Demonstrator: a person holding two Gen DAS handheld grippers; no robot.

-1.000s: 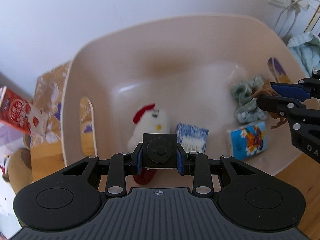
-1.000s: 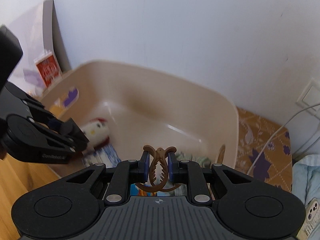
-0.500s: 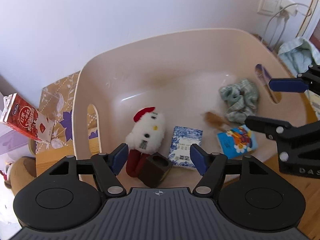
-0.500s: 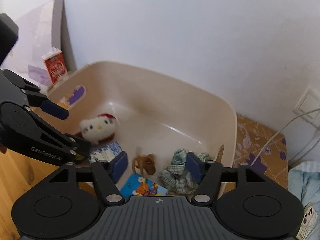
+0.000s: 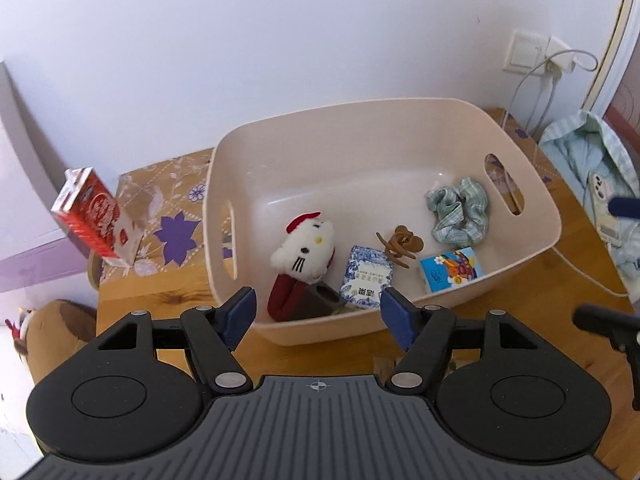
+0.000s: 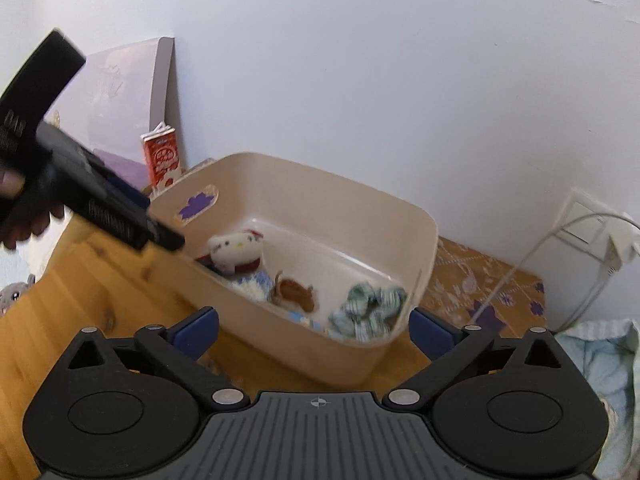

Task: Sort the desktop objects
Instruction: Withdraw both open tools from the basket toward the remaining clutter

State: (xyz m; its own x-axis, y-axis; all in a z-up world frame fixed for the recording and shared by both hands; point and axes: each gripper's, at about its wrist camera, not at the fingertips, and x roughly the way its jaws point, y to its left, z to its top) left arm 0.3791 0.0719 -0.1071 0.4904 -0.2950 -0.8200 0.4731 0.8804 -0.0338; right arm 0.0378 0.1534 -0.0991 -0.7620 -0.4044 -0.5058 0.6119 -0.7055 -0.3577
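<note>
Item: beige bin, lying ahead of and below both grippers.

Contents: brown hair claw is resting on the bin floor, ahead of the left gripper, between a plush cat and a checked scrunchie; a dark cube-shaped holder is sitting just beyond the left fingertips.

Handling: claw likely light, rigid, brittle at the teeth; best pinched across its hinge. Holder probably stiff, taken by flat sides.

Grippers: left is standing moderately wide, empty; right gripper is opening to its widest, nothing between.

Change: a second ago each was clamping its item over the bin; both are now released and pulling back.
</note>
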